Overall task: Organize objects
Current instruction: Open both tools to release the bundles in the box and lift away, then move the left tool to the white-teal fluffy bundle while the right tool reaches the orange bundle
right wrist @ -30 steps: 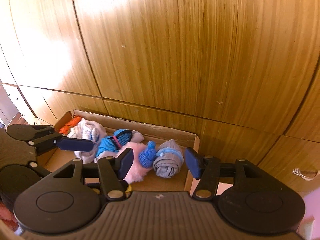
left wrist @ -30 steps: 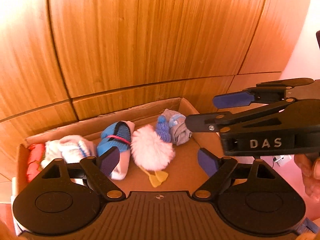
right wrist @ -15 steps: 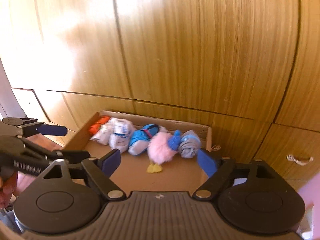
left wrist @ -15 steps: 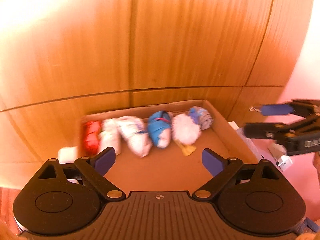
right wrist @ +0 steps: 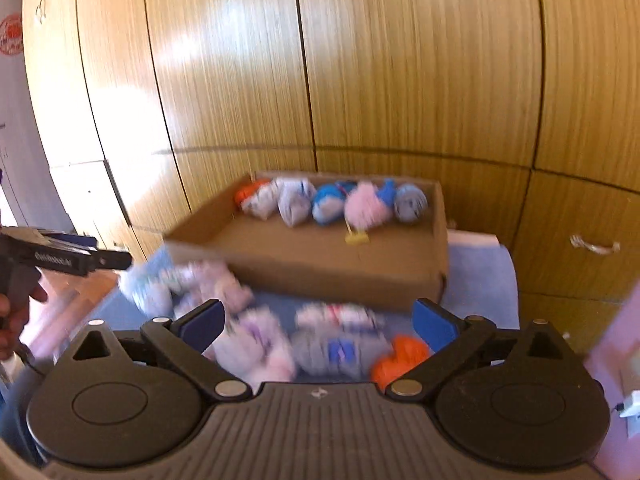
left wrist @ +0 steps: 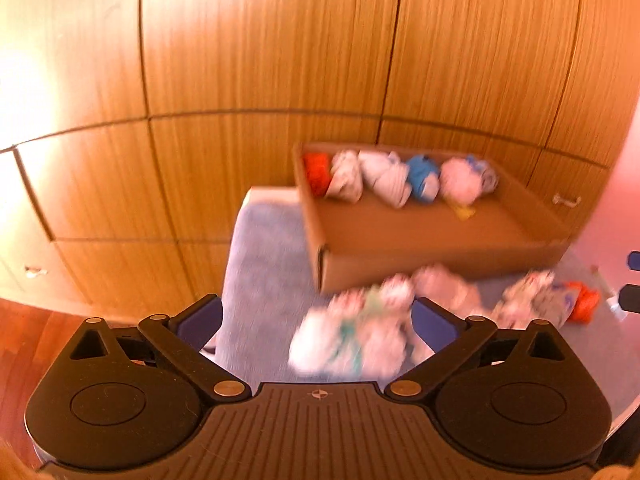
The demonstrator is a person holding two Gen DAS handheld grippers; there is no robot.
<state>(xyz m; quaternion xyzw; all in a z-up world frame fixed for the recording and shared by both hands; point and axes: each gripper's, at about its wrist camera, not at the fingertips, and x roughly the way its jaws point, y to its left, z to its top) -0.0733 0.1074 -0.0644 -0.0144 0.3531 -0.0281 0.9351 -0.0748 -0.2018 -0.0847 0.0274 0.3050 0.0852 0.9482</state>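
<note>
A cardboard box (left wrist: 316, 216) (right wrist: 320, 276) stands on a blue cloth (left wrist: 260, 260) (right wrist: 476, 276). Along its back wall lies a row of rolled socks, among them an orange, a blue (left wrist: 422, 176) and a fluffy pink roll (right wrist: 366, 208). In front of the box lie loose bundles: a white and green one (left wrist: 352, 340), pale ones, and an orange one (left wrist: 584, 304) (right wrist: 400, 356). My left gripper (left wrist: 316, 320) and my right gripper (right wrist: 318, 320) hover over that pile. The jaws of both are opening wide and grip nothing; the bundles show in the gaps. Both views are blurred.
Wooden cabinet doors rise right behind the box, with a metal handle (left wrist: 566, 200) (right wrist: 596, 246) low on the right. Red wooden floor (left wrist: 20, 340) shows on the left. A person's hand (right wrist: 8, 320) holds the left gripper (right wrist: 80, 256) at the left edge.
Both grippers have drawn back from the box, which now sits farther off. The loose pile in front of it has come into view. The right jaws have spread much wider, the left ones a little.
</note>
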